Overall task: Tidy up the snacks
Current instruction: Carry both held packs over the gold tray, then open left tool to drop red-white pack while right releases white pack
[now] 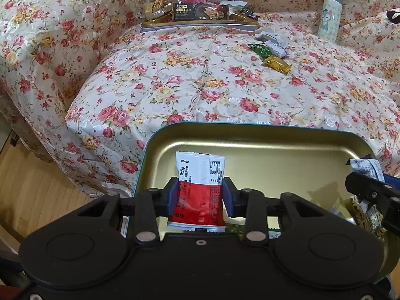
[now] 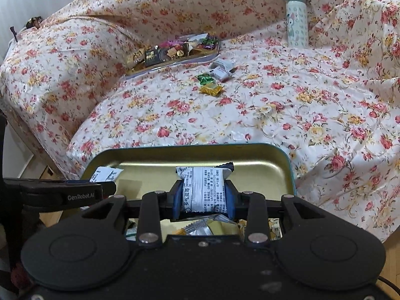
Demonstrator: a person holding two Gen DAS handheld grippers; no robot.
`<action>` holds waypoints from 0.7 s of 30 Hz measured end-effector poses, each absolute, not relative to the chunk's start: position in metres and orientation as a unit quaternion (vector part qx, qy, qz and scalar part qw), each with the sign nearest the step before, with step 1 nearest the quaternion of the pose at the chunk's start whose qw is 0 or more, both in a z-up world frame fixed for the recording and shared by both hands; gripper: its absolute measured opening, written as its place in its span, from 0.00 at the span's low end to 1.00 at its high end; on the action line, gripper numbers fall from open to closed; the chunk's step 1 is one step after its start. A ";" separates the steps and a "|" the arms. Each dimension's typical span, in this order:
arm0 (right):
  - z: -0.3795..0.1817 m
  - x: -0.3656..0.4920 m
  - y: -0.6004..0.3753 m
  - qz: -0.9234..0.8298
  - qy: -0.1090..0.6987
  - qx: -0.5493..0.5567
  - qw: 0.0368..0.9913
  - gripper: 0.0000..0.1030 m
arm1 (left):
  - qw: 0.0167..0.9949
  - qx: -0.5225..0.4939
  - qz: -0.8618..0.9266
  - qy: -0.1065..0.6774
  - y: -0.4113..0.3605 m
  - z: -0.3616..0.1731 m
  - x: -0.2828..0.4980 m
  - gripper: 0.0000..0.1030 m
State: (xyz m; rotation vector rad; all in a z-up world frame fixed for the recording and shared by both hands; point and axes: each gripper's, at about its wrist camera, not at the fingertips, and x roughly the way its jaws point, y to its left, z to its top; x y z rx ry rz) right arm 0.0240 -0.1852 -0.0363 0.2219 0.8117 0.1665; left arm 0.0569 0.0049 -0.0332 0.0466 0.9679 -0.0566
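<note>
Floral cloth (image 1: 200, 85) covers the whole sofa, seat and backrest alike, with wood floor (image 1: 30, 190) showing at the lower left. Near the front edge sits a gold tin (image 1: 275, 135) with a teal rim. Over it, the left gripper (image 1: 200, 196) has its blue pads pressed on a red-and-white packet (image 1: 197, 187), held upright with the white end up. The right gripper (image 2: 205, 196) is clamped the same way on a white packet (image 2: 205, 187) printed with small black text — also above the tin's inside. Below the right jaws a few wrapped snacks (image 2: 200, 228) lie in the tin's near end.

Further back on the seat, against the backrest, a second tray (image 1: 200, 26) is heaped with mixed wrappers, a dark bar (image 1: 200, 12) on top. Just beside it, loose on the cloth, lie a gold candy (image 1: 276, 64), a green candy (image 1: 260, 49) and a white wrapper (image 1: 272, 41), all close together. A pale bottle (image 1: 330, 15) with a cartoon print stands upright near the backrest — well apart from the tin.
</note>
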 end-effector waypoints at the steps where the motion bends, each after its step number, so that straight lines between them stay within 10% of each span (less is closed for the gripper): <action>1: -0.037 0.024 -0.184 0.081 0.395 0.105 0.909 0.35 | 0.884 0.021 -0.027 0.466 0.005 -0.034 0.056 0.44; 21: -0.044 0.026 -0.172 0.093 0.410 0.081 0.904 0.35 | 0.883 0.028 -0.013 0.468 0.006 -0.038 0.050 0.49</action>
